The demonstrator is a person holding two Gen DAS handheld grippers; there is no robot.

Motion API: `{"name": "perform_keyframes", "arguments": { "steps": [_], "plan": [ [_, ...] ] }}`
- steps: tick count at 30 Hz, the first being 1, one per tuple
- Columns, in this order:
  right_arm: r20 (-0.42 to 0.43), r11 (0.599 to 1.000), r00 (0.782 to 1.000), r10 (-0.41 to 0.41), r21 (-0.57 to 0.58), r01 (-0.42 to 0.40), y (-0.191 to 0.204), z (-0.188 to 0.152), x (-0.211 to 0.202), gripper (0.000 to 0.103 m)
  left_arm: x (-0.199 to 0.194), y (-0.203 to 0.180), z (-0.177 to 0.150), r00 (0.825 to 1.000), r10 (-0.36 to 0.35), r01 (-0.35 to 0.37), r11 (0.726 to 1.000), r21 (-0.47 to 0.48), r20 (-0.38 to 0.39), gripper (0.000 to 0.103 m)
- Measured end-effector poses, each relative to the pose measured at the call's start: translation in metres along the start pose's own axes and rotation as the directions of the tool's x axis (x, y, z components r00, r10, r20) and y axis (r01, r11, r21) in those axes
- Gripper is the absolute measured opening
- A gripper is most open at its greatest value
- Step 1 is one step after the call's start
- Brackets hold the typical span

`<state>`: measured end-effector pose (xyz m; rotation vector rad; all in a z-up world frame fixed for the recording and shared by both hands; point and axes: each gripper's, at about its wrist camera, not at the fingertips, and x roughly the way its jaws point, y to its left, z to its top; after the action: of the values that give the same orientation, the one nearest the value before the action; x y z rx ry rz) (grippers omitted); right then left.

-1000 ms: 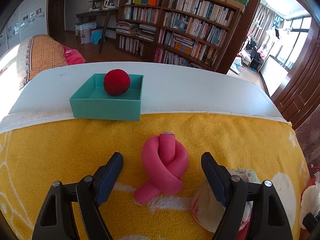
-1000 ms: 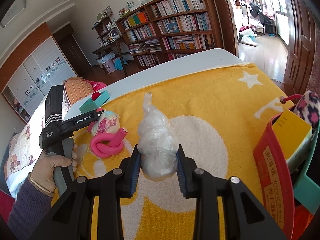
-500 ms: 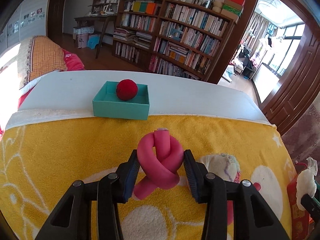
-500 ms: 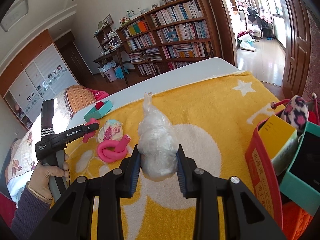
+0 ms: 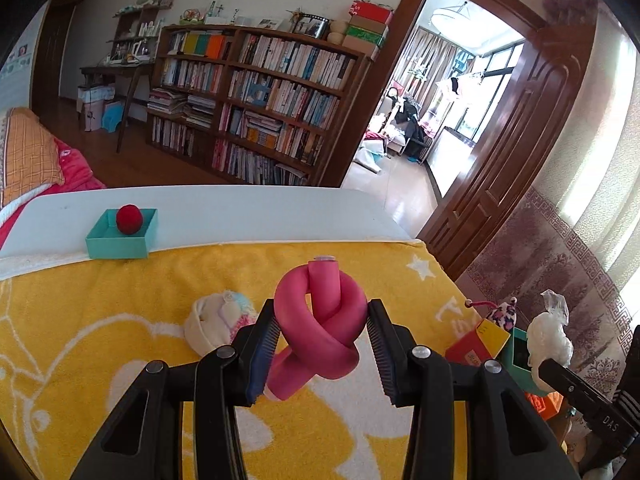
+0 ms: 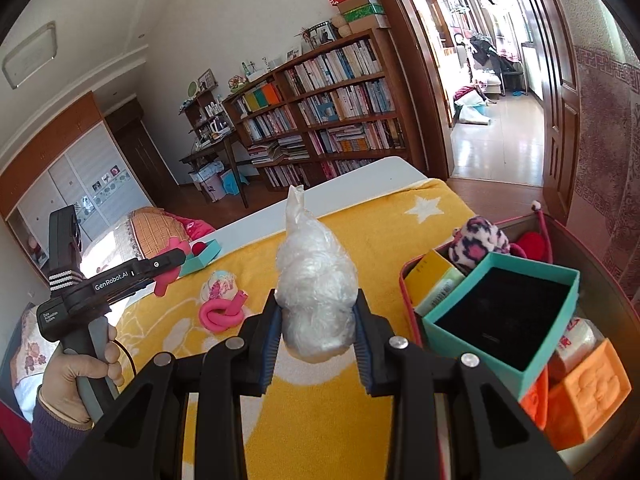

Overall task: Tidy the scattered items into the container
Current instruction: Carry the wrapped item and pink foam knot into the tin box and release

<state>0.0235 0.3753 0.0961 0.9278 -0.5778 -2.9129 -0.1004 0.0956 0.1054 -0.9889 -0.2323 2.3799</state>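
Knot (image 5: 320, 320) between left tool (image 5: 322, 346) pads.

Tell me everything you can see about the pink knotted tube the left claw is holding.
The pink knotted tube looks like soft, smooth foam, a thick round cord tied in one loose knot. One cut end sticks up at the top; the other tail hangs down toward the left pad. The left claw is shut on it, pads pressing both sides, holding it clear above the yellow towel.
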Motion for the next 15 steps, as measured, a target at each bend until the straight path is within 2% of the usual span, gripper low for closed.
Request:
{"name": "perform_keyframes", "arguments": {
  "steps": [4, 7, 11, 15],
  "plan": [
    [0.046, 0.998, 0.997, -0.064, 0.012, 0.063, -0.033, -0.001, -0.038, 0.036, 0.002, -0.052, -0.011, 0.995, -0.100, 0.101, 0.994, 0.048, -0.027, 0.046],
    [0.065, 0.992, 0.990, -0.122, 0.049, 0.119, -0.063, -0.002, -0.062, 0.036, 0.003, -0.091, -0.025, 0.984, -0.173, 0.177, 0.981, 0.081, -0.051, 0.046],
    [0.076, 0.976, 0.979, -0.191, 0.118, 0.181, -0.102, -0.004, -0.086, 0.036, 0.005, -0.143, -0.044, 0.962, -0.257, 0.268, 0.954, 0.136, -0.098, 0.046],
    [0.084, 0.962, 0.971, -0.226, 0.175, 0.209, -0.127, -0.007, -0.100, 0.036, 0.010, -0.191, -0.065, 0.935, -0.318, 0.344, 0.921, 0.183, -0.155, 0.046]
  ]
}}
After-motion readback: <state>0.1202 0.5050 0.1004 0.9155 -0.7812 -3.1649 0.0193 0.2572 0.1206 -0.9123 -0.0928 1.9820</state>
